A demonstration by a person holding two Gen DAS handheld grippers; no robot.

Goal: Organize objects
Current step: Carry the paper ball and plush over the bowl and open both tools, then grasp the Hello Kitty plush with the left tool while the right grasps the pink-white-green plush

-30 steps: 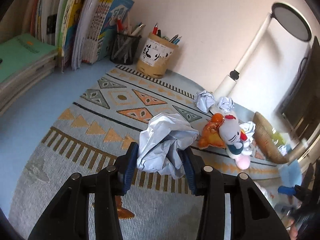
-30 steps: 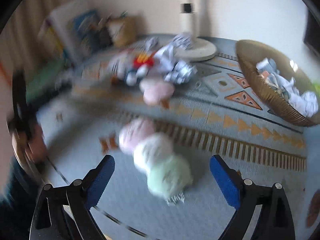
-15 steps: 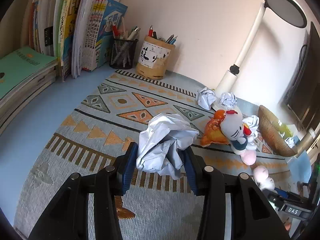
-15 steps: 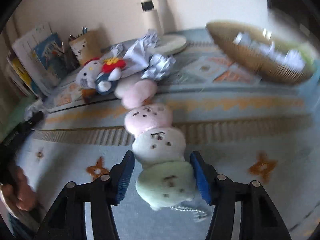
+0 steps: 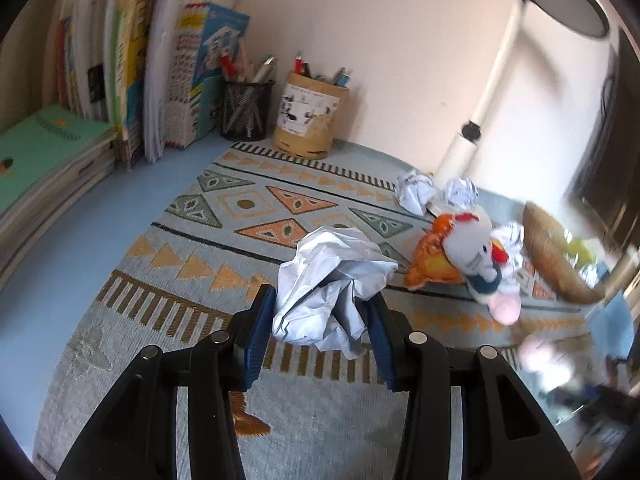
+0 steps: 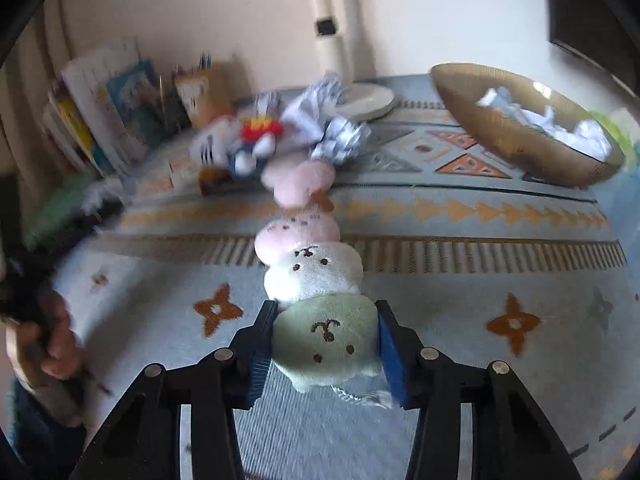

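While both hands are loaded, the tidying looks about midway, judging by how things lie. L gripper [image 5: 318, 330] is clamped on a crumpled paper ball [image 5: 330, 284], held up off the patterned mat [image 5: 180, 248], w/ both blue pads pressed into its sides. R gripper [image 6: 325, 346] has just been closing and its pads now squeeze the green end ball of a plush dango skewer [image 6: 316, 280] (green near, white mid, pink far), which lies on the near part of the mat, pointing away toward the toy pile.

Done so far, I'd say: several paper wads already sit in the woven basket [image 6: 500, 132] at far right. Left to do: two more paper balls [image 5: 416, 192] by the lamp base [image 6: 366, 100], another wad beside the white cat plush [image 5: 472, 248], the orange plush [image 5: 434, 258] under it, plus a pink plush [image 6: 304, 182] just beyond the skewer. Both held items are not yet put anywhere.

Writing: the round pen pot [image 5: 310, 118] carries a label w/ black marks, too small to read; book spines [image 5: 188, 72] at far left show print and colour blocks but nothing legible (blur doesn't help). No brand readable on either gripper
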